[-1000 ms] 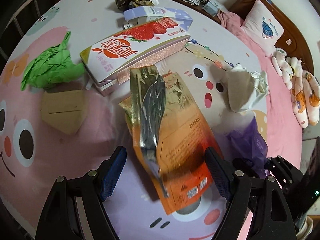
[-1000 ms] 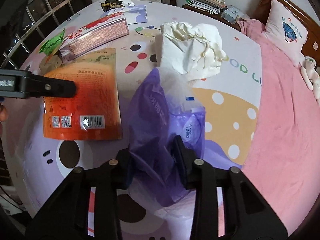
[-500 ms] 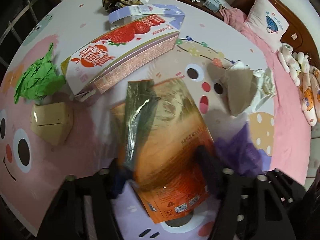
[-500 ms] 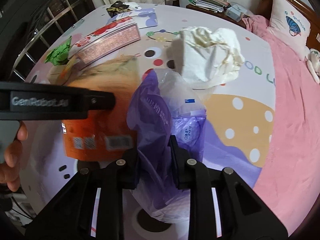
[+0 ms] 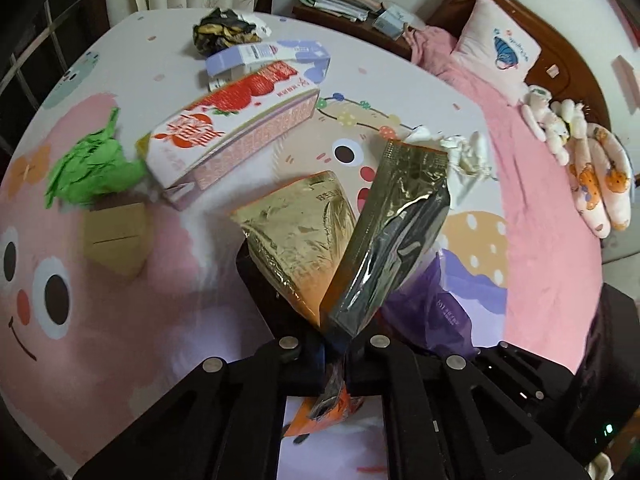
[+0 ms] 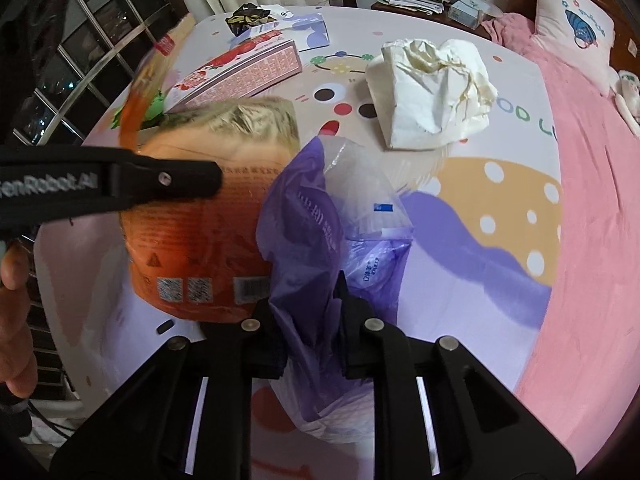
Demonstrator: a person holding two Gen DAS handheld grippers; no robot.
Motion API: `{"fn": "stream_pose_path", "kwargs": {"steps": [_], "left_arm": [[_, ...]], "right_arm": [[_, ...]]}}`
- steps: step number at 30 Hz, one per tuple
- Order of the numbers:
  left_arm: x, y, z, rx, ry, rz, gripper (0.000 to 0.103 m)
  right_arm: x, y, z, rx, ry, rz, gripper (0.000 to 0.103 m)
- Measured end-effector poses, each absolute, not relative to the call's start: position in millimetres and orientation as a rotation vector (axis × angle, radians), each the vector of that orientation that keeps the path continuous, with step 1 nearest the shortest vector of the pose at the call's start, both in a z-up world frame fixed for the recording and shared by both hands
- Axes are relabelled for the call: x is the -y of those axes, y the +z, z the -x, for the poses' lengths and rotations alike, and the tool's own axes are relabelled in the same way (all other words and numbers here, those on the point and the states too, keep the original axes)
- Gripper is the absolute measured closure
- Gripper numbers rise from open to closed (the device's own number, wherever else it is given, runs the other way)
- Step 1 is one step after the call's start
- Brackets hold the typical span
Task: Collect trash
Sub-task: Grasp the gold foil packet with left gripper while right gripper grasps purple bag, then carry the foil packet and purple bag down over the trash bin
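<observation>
Clamping the orange pouch (image 5: 304,236) at its lower edge, the left gripper (image 5: 334,354) has closed fully, while the right gripper (image 6: 312,304) has been closing on the purple bag (image 6: 304,216). Remaining uncollected: strawberry carton (image 5: 232,128) at 11 o'clock, green paper (image 5: 92,168) at 10 o'clock, white wrapper (image 6: 432,88) at 1 o'clock.

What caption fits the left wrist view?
Left gripper shut on orange pouch, lifted over the littered bed.

On the bed (image 5: 460,92), the strawberry carton (image 5: 236,128) lies in front of the flat box (image 5: 272,58), with the crumpled wrapper (image 5: 222,32) behind both. The paper wad (image 5: 86,166) lies left of the carton, the small cardboard box (image 5: 116,236) just before that wad. The crumpled paper bag (image 6: 432,92) lies right of the carton, behind the plastic bag (image 6: 320,216).
</observation>
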State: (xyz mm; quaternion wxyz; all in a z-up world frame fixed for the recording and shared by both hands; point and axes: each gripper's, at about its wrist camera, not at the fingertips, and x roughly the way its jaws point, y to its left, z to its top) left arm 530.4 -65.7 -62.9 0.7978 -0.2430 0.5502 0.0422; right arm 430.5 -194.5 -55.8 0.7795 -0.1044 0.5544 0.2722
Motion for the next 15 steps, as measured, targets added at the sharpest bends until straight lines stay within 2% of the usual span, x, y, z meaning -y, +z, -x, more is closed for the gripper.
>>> {"fn": "stream_pose_path", "kwargs": {"steps": [8, 14, 15], "left_arm": [[50.8, -22.7, -464.2, -1.142, 0.065, 0.455, 0.098], [36.7, 15.3, -383.8, -1.113, 0.03, 0.325, 0.098], [22.5, 21.2, -349.7, -1.108, 0.018, 0.307, 0.098]], "right_arm": [[200.1, -31.3, -383.2, -1.197, 0.594, 0.153, 0.09], [195.8, -8.9, -337.6, -1.193, 0.566, 0.104, 0.091], [194.0, -5.6, -329.2, -1.19, 0.561, 0.096, 0.091]]}}
